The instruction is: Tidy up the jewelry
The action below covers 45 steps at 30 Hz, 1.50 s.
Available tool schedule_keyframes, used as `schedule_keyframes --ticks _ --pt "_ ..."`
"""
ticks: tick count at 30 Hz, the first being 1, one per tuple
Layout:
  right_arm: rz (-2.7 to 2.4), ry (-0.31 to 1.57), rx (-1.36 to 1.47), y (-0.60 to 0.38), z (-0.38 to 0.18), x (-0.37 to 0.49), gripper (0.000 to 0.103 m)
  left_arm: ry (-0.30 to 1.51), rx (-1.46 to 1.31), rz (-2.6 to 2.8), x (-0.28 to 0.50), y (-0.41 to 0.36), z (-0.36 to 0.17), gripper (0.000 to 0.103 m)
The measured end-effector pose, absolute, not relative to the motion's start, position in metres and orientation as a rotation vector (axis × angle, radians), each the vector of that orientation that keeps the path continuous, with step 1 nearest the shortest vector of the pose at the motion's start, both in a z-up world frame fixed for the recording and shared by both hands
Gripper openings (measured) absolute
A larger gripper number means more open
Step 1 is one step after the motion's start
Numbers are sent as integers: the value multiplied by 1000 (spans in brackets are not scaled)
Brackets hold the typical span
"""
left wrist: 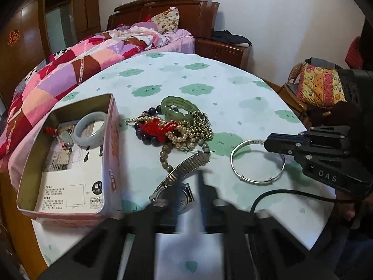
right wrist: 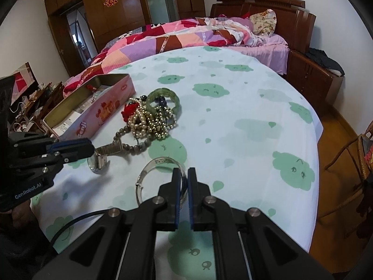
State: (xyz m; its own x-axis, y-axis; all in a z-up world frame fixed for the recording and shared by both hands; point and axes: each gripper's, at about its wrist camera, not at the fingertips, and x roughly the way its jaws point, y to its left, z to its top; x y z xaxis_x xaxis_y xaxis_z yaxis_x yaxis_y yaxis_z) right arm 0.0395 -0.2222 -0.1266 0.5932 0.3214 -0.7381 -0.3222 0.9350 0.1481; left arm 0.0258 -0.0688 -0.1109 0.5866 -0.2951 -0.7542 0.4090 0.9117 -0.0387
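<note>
A pink tin box [left wrist: 70,163] sits at the left of the desk [left wrist: 209,81], with a pale jade bangle [left wrist: 89,129] inside. Beside it lies a heap of bead bracelets [left wrist: 177,126], then a wristwatch [left wrist: 177,182]. The left gripper [left wrist: 188,186] is blurred above the watch, fingers apart. The right gripper [right wrist: 185,177] pinches the silver bangle [right wrist: 149,175].

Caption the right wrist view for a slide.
Right gripper pinches a silver bangle beside piled jewelry.
</note>
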Motion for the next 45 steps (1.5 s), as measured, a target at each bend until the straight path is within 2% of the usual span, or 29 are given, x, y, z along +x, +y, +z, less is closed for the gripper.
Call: schedule_keyframes --ticks 2,9,19,20,22,23,37,39,45 --pt "377 858 -4 -222 -126 39 8 824 118 -390 25 -64 -109 76" --pt "380 861 -7 -220 -128 38 8 859 97 -415 29 -62 -117 76" --pt "386 871 -2 -219 -130 39 8 941 229 -375 35 -79 -140 75" --pt "386 871 -3 -218 -130 39 8 948 239 -372 35 -79 -142 70" --pt "388 871 -2 -219 -130 39 8 952 236 -384 34 -78 -143 53" --pt "388 872 -1 -219 -130 38 8 957 223 -400 35 -77 -143 35" --pt "399 838 13 -220 -118 35 8 853 164 -419 25 -69 -113 33" --pt "400 822 15 -220 -111 34 8 828 148 -422 23 -65 -100 0" --pt "411 779 9 -216 -90 32 8 765 133 -431 26 -58 -72 0"
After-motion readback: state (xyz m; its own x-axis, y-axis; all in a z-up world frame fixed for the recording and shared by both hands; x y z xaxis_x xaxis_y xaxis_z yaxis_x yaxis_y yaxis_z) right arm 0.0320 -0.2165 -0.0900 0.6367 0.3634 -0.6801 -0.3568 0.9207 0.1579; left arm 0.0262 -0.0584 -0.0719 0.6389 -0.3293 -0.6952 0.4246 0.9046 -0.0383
